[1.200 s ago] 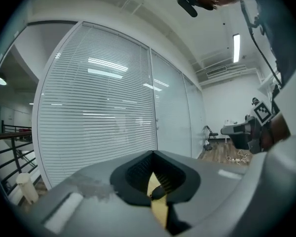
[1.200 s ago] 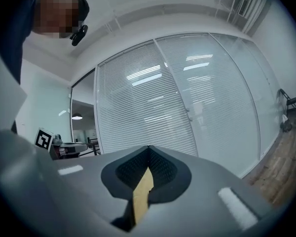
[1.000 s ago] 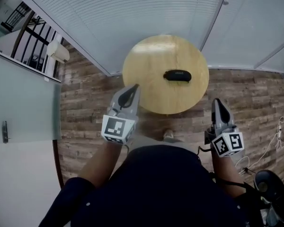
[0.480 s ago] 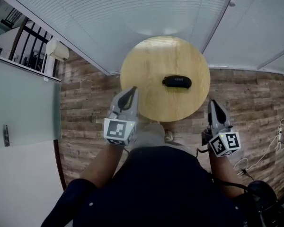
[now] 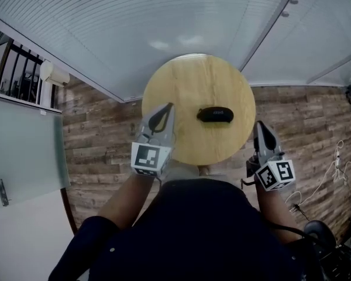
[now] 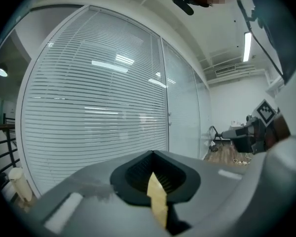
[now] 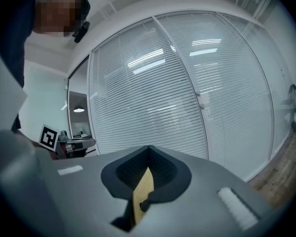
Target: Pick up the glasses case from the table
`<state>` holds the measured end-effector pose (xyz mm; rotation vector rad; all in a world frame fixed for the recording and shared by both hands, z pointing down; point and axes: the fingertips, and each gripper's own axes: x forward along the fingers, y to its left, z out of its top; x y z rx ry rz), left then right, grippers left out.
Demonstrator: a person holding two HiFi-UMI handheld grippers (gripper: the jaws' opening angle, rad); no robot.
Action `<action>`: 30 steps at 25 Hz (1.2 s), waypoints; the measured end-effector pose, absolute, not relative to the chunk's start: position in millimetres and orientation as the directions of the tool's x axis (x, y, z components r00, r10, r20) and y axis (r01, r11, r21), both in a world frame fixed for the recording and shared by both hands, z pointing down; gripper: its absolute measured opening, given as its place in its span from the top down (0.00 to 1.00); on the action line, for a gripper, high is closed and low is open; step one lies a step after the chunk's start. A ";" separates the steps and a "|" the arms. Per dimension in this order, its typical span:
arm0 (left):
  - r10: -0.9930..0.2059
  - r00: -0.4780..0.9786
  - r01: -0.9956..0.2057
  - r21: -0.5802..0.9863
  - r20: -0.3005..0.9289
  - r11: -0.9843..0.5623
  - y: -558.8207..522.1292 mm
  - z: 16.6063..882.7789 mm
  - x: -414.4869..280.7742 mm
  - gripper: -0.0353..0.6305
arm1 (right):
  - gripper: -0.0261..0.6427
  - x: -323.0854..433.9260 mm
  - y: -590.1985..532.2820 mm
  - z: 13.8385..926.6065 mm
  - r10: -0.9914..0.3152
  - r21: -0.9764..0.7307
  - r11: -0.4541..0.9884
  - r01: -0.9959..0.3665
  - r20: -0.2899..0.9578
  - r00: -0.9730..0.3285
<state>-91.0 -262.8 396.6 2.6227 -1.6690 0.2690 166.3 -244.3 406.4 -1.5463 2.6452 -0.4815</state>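
At the table's [image 5: 184, 86] near-left edge, the left gripper [image 5: 166, 108] reaches over the wood, its jaws pressed together at the tips with nothing between them; its own view shows only a sliver of tabletop through the gap behind the closed tips [image 6: 153, 153]. Right of the table's centre, and well clear of that gripper, lies the glasses case [image 5: 215, 115], dark, rounded and set crosswise, flat on the bare wood. Just off the table's near-right edge hangs the right gripper [image 5: 261, 125], not yet over the top, its jaws likewise clenched on nothing [image 7: 149, 147]. Beyond the table's far side run white blinds [image 5: 164, 16]; to its right, cables [image 5: 333, 174] trail on the plank floor [image 5: 105, 133].

The task looks to be at the approach, with the case untouched. The chief risk is arriving with closed jaws: either gripper would then shove the smooth case across the table rather than straddle it, perhaps toward the far edge. Taking it end to end could also fail, since the long side may exceed the jaws' spread; across the narrow waist seems safer. A shallow pinch on the curved shell might let it squirt out.
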 end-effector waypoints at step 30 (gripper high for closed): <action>-0.881 0.318 -0.942 0.012 0.351 -0.336 -343.1 540.1 -69.3 0.94 | 0.53 81.9 -331.7 619.9 -0.400 -0.193 0.836 -0.513 0.425 -0.812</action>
